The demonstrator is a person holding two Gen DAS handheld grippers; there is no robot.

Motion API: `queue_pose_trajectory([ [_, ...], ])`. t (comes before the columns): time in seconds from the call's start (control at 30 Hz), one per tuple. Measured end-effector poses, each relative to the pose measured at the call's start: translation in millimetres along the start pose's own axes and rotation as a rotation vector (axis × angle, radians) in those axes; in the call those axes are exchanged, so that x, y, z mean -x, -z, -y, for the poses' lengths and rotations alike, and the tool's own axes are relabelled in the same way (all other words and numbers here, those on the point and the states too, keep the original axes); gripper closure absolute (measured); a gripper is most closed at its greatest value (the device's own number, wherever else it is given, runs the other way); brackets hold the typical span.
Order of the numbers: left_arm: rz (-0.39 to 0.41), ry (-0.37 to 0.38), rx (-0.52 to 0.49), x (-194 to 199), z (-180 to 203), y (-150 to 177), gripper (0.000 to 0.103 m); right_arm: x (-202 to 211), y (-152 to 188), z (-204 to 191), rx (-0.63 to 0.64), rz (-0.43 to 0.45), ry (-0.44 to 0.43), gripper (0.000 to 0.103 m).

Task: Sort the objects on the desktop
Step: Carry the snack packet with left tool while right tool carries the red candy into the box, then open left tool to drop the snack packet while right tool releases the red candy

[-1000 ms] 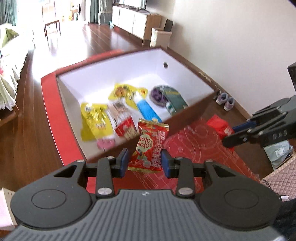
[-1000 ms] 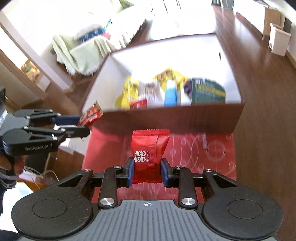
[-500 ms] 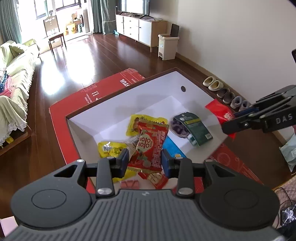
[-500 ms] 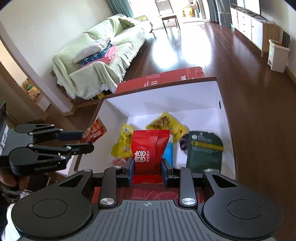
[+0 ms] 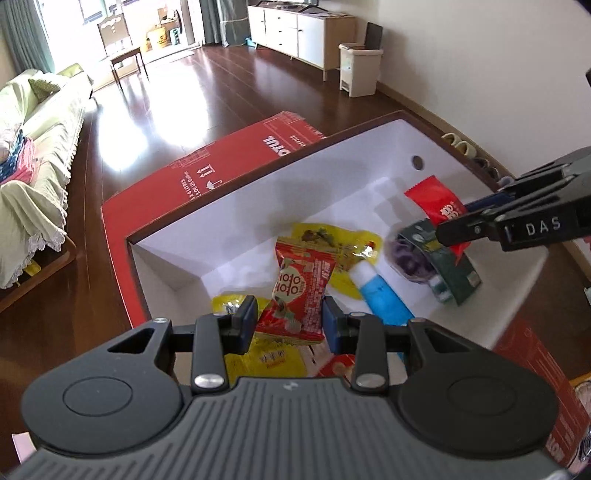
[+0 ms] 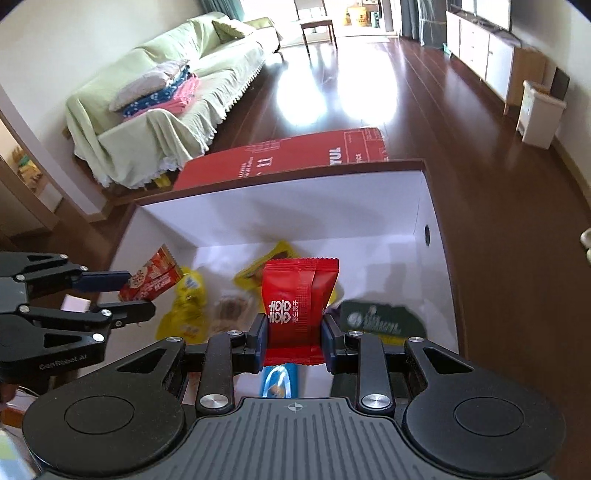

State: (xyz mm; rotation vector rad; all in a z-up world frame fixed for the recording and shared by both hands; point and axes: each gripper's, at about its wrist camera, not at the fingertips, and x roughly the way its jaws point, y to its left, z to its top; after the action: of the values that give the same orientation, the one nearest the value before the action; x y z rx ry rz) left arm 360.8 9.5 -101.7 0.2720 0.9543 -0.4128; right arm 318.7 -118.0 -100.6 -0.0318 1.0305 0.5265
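Note:
A white-lined cardboard box (image 5: 258, 199) (image 6: 280, 218) with red outer flaps lies below both grippers. My left gripper (image 5: 290, 319) hangs over its near left part, its blue pads close beside a red patterned snack packet (image 5: 301, 291) with slim gaps showing. From the right wrist view that packet (image 6: 153, 278) sits between the left fingers (image 6: 103, 280). My right gripper (image 6: 293, 341) is shut on a plain red candy packet (image 6: 297, 299) above the box middle; the left wrist view shows this packet (image 5: 436, 205) in the right fingers (image 5: 465, 225).
Inside the box lie yellow packets (image 5: 332, 243), a blue tube (image 5: 380, 291), a dark green pouch (image 6: 380, 317) and a purple item (image 5: 406, 254). Around it: dark wooden floor, a covered sofa (image 6: 177, 96) at the left, a white bin (image 5: 360, 70) and cabinet (image 5: 303, 31) by the far wall.
Both grippers rose and moved forward from the box's near wall to above its inside, each carrying its packet. The left fingers now look slightly looser around the patterned packet.

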Motion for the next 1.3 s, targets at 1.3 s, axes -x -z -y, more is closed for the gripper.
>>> queue_pose_trajectory([
  [1.3, -0.101, -0.069, 0.032, -104, -18, -20, 0.043, -99, -15, 13, 0.340, -0.026, 0.166, 0.037],
])
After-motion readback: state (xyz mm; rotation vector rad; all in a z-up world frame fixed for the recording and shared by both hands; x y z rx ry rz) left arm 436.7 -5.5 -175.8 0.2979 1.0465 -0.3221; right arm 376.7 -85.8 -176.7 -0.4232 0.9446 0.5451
